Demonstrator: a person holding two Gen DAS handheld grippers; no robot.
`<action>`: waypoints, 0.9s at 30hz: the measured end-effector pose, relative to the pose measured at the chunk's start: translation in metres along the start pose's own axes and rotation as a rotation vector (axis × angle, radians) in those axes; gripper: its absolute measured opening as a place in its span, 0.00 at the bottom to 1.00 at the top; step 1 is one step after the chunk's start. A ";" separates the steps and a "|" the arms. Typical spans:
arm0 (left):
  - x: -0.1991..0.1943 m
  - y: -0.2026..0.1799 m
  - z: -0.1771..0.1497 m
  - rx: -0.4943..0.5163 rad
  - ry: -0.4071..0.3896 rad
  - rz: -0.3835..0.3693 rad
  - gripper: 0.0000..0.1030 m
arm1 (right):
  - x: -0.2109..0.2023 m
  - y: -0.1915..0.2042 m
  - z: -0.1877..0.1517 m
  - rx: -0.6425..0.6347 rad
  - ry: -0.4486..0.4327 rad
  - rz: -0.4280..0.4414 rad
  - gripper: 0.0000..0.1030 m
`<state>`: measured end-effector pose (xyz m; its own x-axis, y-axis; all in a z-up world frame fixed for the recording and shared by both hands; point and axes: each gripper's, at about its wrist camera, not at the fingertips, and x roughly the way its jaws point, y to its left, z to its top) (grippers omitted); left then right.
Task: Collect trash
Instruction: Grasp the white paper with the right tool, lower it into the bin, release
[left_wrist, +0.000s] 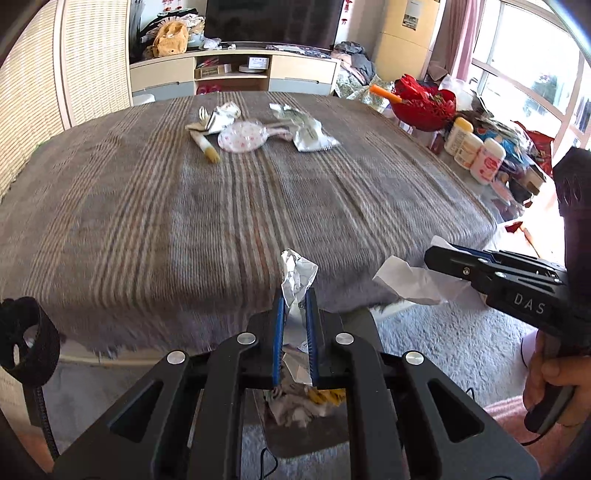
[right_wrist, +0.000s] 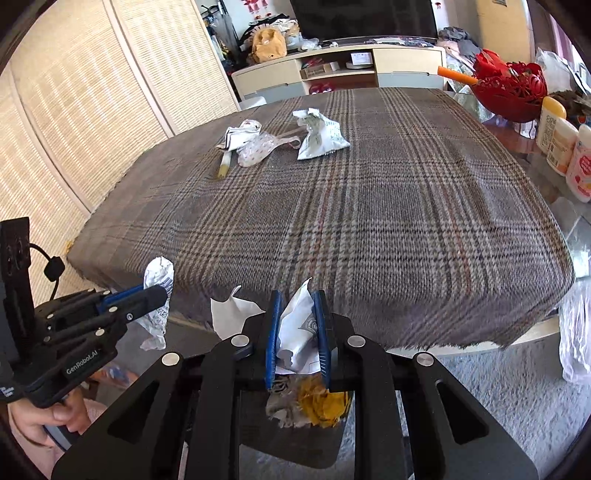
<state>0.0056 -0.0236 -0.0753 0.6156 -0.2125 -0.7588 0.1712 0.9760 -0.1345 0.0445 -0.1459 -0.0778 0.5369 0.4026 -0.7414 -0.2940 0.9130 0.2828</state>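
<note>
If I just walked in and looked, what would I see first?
Two black grippers, each pinching crumpled paper: the left gripper holds a crumpled wrapper, the right gripper a white paper scrap, both near the plaid blanket's close edge. Below them is a bin with trash inside. More litter waits at the blanket's far end.

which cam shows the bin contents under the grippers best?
Right wrist. The dark bin sits below its hand-held gripper, with yellow trash and grey-white scraps clearly visible. In the left wrist view the bin is mostly hidden; only a sliver of yellow shows.
</note>
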 end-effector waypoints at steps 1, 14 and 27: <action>0.000 -0.001 -0.007 -0.003 0.004 -0.002 0.10 | 0.000 0.001 -0.007 0.000 0.006 -0.003 0.19; 0.050 -0.010 -0.097 -0.055 0.180 -0.056 0.10 | 0.048 -0.007 -0.082 0.086 0.137 -0.046 0.19; 0.089 -0.005 -0.116 -0.084 0.267 -0.062 0.13 | 0.076 -0.018 -0.094 0.150 0.200 -0.064 0.22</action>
<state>-0.0297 -0.0421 -0.2155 0.3793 -0.2624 -0.8873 0.1304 0.9645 -0.2295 0.0165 -0.1382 -0.1967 0.3791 0.3360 -0.8622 -0.1361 0.9419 0.3072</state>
